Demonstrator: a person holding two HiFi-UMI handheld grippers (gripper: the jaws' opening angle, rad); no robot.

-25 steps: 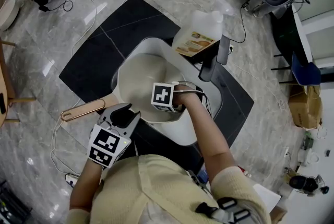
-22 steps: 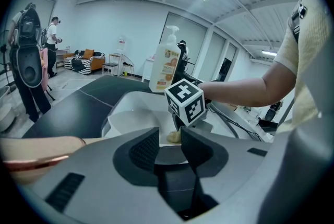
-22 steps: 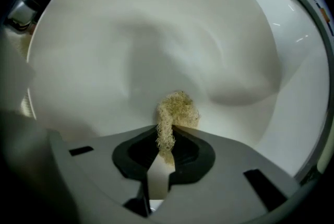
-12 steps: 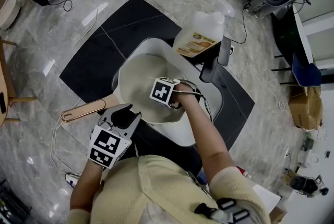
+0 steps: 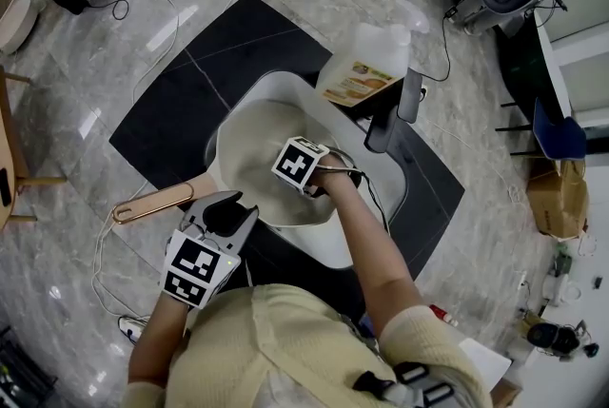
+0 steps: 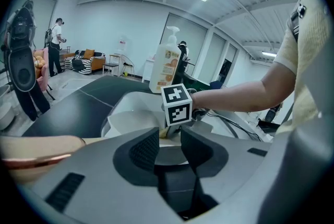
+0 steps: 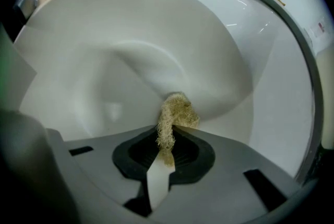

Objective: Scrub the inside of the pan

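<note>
Pressing scourer [image 7: 176, 108] into pan [image 5: 249, 140], right tongs [image 7: 167, 140] clamped on it; left tongs [image 6: 169, 138] parted, empty, beside handle [image 5: 152, 200].

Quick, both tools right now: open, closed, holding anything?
Left tool: open, nothing between its jaws.
Right tool: closed on the fibre scrubber, inside the pan.

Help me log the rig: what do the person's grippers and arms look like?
Both the left gripper and the right gripper have grey bodies with black jaw pads, and each carries a white cube printed with black square markers. The person wears a pale yellow short-sleeved top.
</note>
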